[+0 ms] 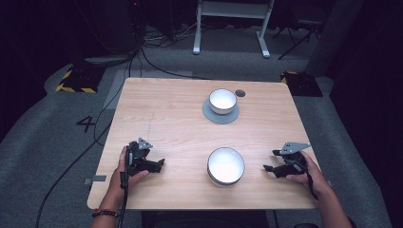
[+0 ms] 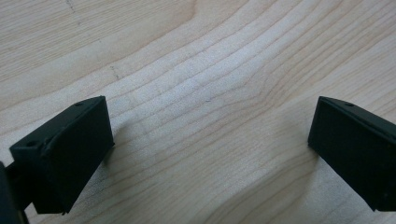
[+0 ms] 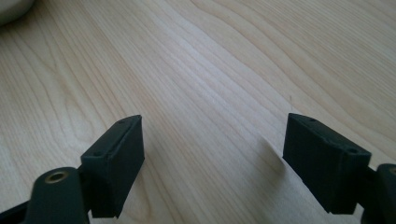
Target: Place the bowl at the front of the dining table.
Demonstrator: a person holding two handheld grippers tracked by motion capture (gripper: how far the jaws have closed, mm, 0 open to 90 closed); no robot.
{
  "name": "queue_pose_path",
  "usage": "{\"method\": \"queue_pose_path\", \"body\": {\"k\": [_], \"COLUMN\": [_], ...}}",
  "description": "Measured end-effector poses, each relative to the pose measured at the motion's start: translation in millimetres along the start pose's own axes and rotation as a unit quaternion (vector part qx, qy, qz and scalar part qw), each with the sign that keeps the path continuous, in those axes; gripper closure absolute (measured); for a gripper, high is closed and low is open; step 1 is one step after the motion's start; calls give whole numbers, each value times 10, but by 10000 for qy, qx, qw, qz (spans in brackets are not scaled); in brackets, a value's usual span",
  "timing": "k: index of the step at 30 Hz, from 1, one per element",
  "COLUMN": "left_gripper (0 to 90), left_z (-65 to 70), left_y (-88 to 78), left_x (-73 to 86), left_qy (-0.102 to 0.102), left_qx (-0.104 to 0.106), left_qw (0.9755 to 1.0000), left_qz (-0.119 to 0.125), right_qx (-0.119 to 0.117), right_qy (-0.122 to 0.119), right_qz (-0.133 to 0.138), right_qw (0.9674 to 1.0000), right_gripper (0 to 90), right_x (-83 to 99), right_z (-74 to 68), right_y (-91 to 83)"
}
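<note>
Tools rest low on the wooden surface (image 1: pixel 171 123), both with jaws spread wide and gripping nothing: the left tool (image 1: pixel 159 165) and the right tool (image 1: pixel 269 160) flank the near bowl (image 1: pixel 226 166), each a little apart from it. A far bowl (image 1: pixel 222 100) sits on a grey saucer (image 1: pixel 209 115).

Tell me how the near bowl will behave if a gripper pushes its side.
The near bowl looks rigid and glossy, so it would likely slide on the smooth table rather than tip, given its wide, low shape. It looks ceramic, so probably breakable.
</note>
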State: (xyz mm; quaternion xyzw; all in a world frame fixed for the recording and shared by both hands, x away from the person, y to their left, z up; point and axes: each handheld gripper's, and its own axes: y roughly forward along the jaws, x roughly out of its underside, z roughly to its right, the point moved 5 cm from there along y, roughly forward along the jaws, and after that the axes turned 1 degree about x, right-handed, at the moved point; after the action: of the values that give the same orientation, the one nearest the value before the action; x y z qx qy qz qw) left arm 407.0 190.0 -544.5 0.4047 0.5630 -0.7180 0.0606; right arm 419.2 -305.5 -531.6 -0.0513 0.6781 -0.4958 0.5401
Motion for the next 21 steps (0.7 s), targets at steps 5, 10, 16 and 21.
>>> {"method": "queue_pose_path", "body": {"k": [5,10,16,21], "left_gripper": [1,1,2,4], "left_z": [2,0,2,5], "left_y": [0,0,-2,-7], "left_x": [1,0,5,10], "left_qy": [-4,1,-12,-26], "left_qx": [10,-1,-21,-55], "left_qw": [10000,10000,10000,10000], "left_qz": [-2,-3,7,14], "right_qx": [-81,10,32,36], "right_qy": [264,339,354,372], "right_qz": [188,385,383,372], "right_qw": [9994,9987,9986,9986], "right_gripper": [183,182,181,169], "right_x": [107,202,217,213], "right_z": [44,82,92,93], "right_y": [-27,-84,-97,-92]}}
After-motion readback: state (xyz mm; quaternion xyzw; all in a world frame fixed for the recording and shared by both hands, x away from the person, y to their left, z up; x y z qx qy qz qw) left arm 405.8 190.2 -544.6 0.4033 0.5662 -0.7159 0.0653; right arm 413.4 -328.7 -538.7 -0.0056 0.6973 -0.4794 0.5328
